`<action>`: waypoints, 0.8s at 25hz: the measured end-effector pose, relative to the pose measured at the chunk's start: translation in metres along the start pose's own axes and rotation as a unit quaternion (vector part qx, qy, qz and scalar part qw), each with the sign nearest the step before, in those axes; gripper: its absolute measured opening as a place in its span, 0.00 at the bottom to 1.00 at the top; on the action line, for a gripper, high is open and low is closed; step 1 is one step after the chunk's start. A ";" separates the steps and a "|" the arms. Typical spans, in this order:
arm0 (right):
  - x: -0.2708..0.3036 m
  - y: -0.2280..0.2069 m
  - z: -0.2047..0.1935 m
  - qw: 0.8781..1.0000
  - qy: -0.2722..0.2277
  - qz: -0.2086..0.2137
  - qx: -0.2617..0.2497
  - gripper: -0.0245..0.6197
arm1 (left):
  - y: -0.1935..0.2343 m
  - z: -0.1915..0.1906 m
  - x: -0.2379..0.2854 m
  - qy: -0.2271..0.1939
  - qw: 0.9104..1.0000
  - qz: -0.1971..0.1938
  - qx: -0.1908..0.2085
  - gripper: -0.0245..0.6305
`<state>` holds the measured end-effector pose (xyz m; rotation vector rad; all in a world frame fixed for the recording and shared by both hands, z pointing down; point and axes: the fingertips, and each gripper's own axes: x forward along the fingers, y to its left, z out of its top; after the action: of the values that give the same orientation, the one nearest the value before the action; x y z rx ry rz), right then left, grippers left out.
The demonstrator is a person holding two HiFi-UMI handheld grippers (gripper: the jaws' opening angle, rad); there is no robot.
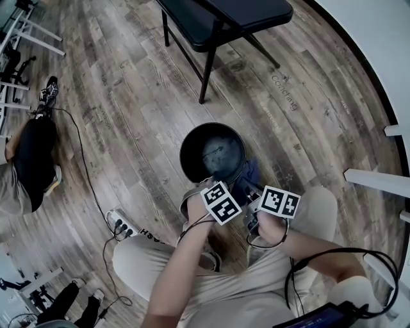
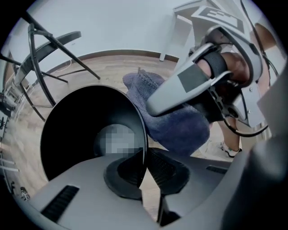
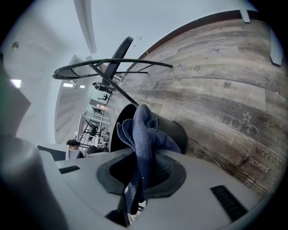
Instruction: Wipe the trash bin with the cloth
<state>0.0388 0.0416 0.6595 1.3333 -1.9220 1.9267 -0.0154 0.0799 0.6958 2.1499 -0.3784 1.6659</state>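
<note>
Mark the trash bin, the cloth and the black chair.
trash bin (image 1: 192, 154): head view, on its dark inner wall.
cloth (image 3: 146, 134): right gripper view, on its bunched upper folds.
black chair (image 1: 256, 13): head view, on its seat.

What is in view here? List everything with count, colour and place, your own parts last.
round black plastic trash bin: one, black, on the floor before the knees.
dark blue terry cloth: one, blue, bunched just outside the bin.
black chair with metal legs: one, black, beyond the bin.
white power strip: one, white, on the floor at left.
seated bystander: one, dark top, far left.
wood-plank floor: one, grey-brown, under everything.
left gripper: one, grey, shut on the bin's rim.
right gripper: one, grey, shut on the cloth.
</note>
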 end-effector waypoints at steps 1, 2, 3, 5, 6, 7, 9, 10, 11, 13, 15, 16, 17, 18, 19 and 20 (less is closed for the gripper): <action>0.002 -0.003 0.000 1.000 -0.004 -0.004 0.002 0.12 | 0.000 0.000 0.000 0.002 1.000 0.001 0.008 0.09; 0.004 -0.008 0.001 1.000 -0.008 -0.009 0.006 0.12 | 0.000 0.000 0.001 0.004 1.000 0.001 0.015 0.09; 0.006 -0.013 0.002 1.000 -0.012 -0.014 0.012 0.12 | -0.001 0.000 0.001 0.006 1.000 0.000 0.021 0.08; 0.011 -0.022 0.002 0.999 -0.017 -0.021 0.030 0.12 | -0.002 0.000 0.002 0.008 1.000 -0.001 0.030 0.07; 0.014 -0.026 0.001 0.999 -0.016 -0.023 0.038 0.12 | -0.002 0.001 0.002 0.008 0.999 -0.002 0.031 0.07; 0.018 -0.029 0.000 0.999 -0.014 -0.025 0.045 0.12 | -0.003 0.001 0.002 0.008 0.999 -0.002 0.032 0.07; 0.027 -0.036 -0.003 0.998 -0.008 -0.032 0.054 0.12 | -0.002 0.002 0.002 0.007 1.000 -0.003 0.031 0.07; 0.031 -0.040 -0.004 0.997 -0.006 -0.036 0.060 0.12 | -0.003 0.003 0.002 0.006 1.000 -0.003 0.030 0.07; 0.036 -0.045 -0.005 0.997 -0.008 -0.039 0.070 0.12 | -0.003 0.003 0.003 0.006 1.000 -0.003 0.030 0.07; 0.044 -0.058 -0.008 0.994 -0.013 -0.041 0.100 0.12 | -0.003 0.004 0.003 0.005 1.000 -0.004 0.030 0.07; 0.054 -0.071 -0.012 0.991 -0.015 -0.047 0.127 0.12 | -0.003 0.004 0.003 0.003 1.000 -0.005 0.031 0.07; 0.059 -0.077 -0.015 0.989 -0.014 -0.054 0.136 0.12 | -0.003 0.004 0.003 0.003 1.000 -0.005 0.030 0.07; 0.064 -0.083 -0.018 0.988 -0.013 -0.062 0.141 0.12 | -0.003 0.004 0.003 0.003 1.000 -0.004 0.030 0.07; 0.069 -0.089 -0.020 0.987 -0.013 -0.072 0.144 0.12 | -0.003 0.004 0.003 0.003 1.000 -0.004 0.029 0.07; 0.074 -0.095 -0.022 0.986 -0.015 -0.081 0.145 0.12 | -0.002 0.004 0.003 0.004 1.000 -0.003 0.028 0.07; 0.080 -0.103 -0.023 0.985 -0.016 -0.088 0.146 0.12 | -0.002 0.005 0.003 0.004 1.000 -0.003 0.028 0.07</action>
<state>0.0437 0.0418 0.7915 1.5561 -1.5152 2.1690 -0.0096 0.0798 0.6971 2.1803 -0.3255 1.7009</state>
